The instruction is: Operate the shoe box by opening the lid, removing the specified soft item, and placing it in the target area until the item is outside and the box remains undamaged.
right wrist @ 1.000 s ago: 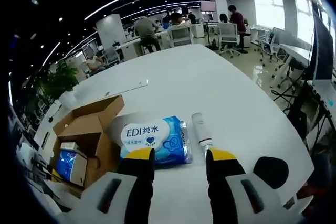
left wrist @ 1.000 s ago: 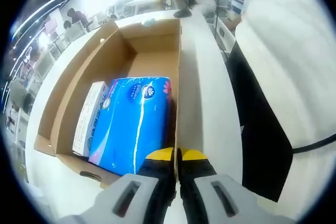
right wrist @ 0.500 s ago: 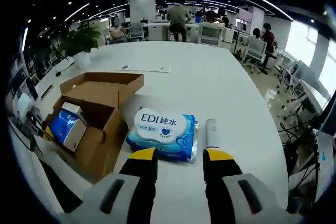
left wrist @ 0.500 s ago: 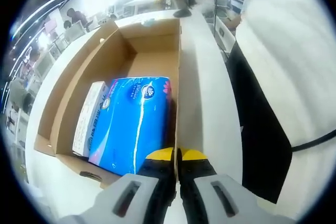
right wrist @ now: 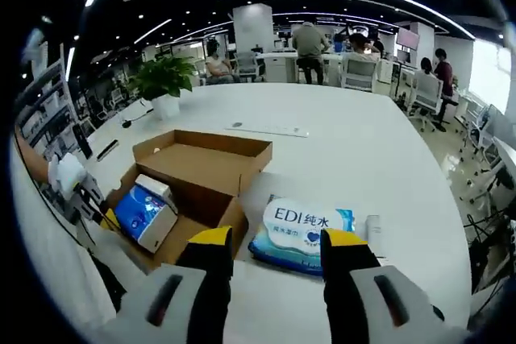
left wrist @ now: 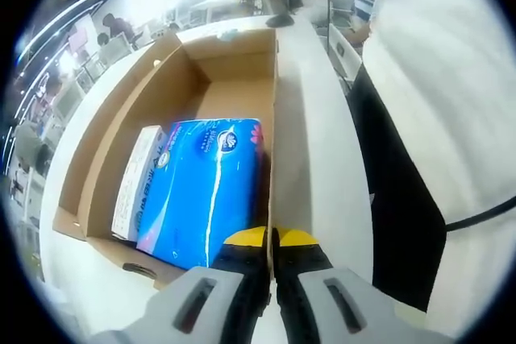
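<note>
On the wet-wipe pack that lies on the white worktop just beside the open cardboard box, a white oval label carries "EDI" in dark blue capitals, followed by two Chinese characters, 纯水; a small heart mark sits under them with a line of print too fine to read. In the left gripper view, the blue tissue pack inside the box bears a small round logo and some white print near its far end, too blurred to make out. The white carton beside it has lines of lettering along its side that cannot be read either.
</note>
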The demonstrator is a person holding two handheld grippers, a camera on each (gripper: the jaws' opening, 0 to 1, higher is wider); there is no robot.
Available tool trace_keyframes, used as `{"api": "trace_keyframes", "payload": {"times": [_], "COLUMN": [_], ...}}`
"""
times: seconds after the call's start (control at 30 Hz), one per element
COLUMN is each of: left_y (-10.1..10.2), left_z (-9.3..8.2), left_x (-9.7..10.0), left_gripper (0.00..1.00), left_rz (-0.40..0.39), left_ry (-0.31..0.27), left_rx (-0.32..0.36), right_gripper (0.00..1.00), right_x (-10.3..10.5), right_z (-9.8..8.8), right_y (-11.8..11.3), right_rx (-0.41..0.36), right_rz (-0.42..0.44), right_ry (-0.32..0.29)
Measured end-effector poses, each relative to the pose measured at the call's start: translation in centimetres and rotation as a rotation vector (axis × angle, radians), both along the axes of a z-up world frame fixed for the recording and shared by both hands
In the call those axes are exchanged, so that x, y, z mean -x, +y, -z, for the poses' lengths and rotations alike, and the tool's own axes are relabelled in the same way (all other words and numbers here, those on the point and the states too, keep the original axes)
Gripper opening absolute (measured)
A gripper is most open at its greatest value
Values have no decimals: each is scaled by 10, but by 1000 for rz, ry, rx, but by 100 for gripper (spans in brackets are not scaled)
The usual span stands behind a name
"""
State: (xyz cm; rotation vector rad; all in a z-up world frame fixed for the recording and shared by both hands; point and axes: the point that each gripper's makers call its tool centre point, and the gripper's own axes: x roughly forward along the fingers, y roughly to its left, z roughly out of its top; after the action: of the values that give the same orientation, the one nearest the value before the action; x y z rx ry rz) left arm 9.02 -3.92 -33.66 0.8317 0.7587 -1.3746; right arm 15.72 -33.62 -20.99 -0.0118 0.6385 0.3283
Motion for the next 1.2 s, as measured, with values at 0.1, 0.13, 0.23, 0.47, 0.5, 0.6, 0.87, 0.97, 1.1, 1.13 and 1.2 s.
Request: {"api": "trace_keyframes", "payload": {"times": [0.1,0.13,0.23,0.47,0.5,0.6,0.87,0.97,1.1,1.13,1.2], "left_y": [0,0,0,0,0,0,-1,-1,-1,-1,-1], "left_z": [0,-1,0,0,0,0,-1,-1,-1,-1,-2], "left_x": [1,1,0,0,0,0,-1,-1,-1,-1,-1], "left_gripper": [1,1,1,1,1,1,1,1,1,1,1], "left_rz": [3,2,2,-2,-1,1,-2,-1,1,0,-1], "left_ry": [-1,0,0,-2,-1,-1,0,-2,4,2,-1], "left_rx": [0,0,0,1,1,2,2,1,0,0,0], "right_gripper": [50,50,49,45,44,44,45,50,53,54,54], "right_x": [2,2,4,0,0,-3,-7,-15,-21,-21,-20], "right_z": [4,5,13,20,20,17,17,21,18,19,20], "right_y": [18,20,29,39,40,43,51,73,100,106,117], "right_rx": [-8,-5,27,77,74,65,68,31,21,24,24], "right_rz": [-53,-58,-99,-169,-174,-193,-221,-250,-305,-318,-350], "right_ry": [24,26,57,55,52,38,36,63,48,46,46]}}
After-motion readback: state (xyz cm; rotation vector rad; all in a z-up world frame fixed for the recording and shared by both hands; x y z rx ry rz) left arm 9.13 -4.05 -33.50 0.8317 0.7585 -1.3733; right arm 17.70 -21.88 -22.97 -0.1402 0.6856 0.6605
